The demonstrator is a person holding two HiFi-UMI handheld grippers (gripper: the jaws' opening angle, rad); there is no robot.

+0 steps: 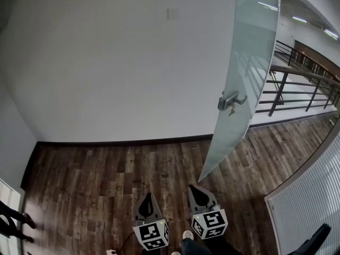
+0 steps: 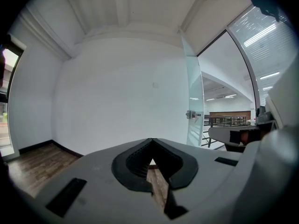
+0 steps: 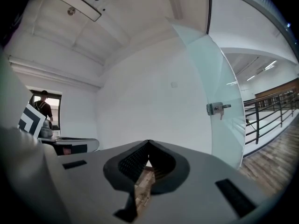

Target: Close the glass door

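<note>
glass door [image 1: 249,62] stands open well ahead of left gripper [image 1: 148,195] and right gripper [image 1: 194,188], each with jaws pressed together

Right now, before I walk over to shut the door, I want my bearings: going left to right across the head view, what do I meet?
Left tongs → right tongs → glass door → black railing.
</note>
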